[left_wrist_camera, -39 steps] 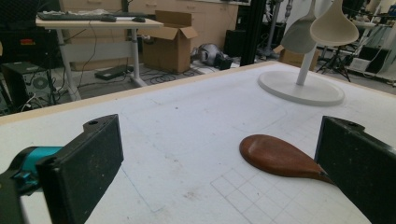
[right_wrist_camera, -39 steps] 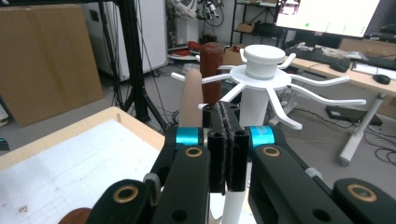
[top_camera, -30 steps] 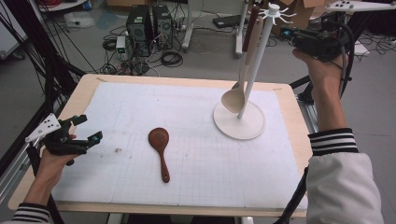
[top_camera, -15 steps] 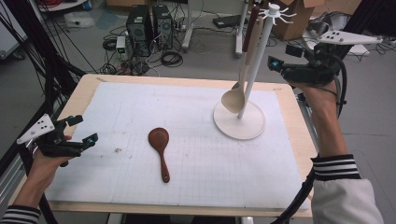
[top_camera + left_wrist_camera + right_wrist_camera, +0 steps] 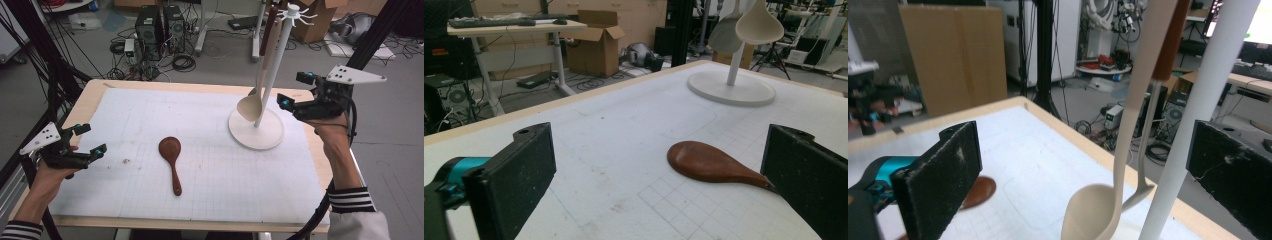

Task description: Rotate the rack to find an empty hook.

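Currently: table (image 5: 90,100) carries white grid mat (image 5: 150,120). White rack (image 5: 272,70) stands on round base at mat's far right; pale spoon (image 5: 252,102) hangs from it beside pole. Right gripper (image 5: 295,102) just right of rack, fingers just opened wide, nothing between. Left gripper (image 5: 87,142) at mat's left edge, fingers apart, empty. Brown spoon (image 5: 171,160) flat mid-mat, bowl away from person.

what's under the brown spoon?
The brown wooden spoon lies flat on the white gridded mat covering the table; nothing else shows beneath it. The mat directly underneath is hidden.
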### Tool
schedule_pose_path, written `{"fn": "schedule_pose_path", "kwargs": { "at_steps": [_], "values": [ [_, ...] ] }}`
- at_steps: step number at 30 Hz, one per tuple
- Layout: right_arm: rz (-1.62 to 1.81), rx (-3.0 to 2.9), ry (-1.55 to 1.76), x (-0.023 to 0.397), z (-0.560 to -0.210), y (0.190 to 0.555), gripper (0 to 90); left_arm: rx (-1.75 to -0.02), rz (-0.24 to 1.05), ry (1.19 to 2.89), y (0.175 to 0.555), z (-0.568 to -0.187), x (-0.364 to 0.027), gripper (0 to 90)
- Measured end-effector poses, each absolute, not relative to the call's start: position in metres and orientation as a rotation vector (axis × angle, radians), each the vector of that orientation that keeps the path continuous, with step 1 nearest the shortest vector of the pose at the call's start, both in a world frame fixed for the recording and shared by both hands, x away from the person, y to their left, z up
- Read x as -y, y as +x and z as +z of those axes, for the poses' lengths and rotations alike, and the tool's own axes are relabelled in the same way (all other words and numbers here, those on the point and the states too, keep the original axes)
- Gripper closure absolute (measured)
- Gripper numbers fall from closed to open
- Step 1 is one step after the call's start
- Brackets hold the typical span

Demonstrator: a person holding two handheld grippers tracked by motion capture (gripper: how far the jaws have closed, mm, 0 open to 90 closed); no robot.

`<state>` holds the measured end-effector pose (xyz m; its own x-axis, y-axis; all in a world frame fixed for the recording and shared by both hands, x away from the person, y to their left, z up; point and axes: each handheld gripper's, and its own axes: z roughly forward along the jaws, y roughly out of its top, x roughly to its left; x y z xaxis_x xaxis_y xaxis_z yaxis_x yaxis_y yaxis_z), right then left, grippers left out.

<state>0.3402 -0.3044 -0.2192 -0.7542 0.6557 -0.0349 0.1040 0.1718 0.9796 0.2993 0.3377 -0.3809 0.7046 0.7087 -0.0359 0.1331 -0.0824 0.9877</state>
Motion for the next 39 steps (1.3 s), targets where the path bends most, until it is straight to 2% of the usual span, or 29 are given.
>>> {"fn": "schedule_pose_path", "kwargs": {
  "at_steps": [39],
  "values": [
    [1.703, -2.091, 0.593, 0.277, -0.357, 0.298, 0.3, -0.632, 0.523, 1.604, 0.297, -0.377, -0.319, 1.7]
  ]
}}
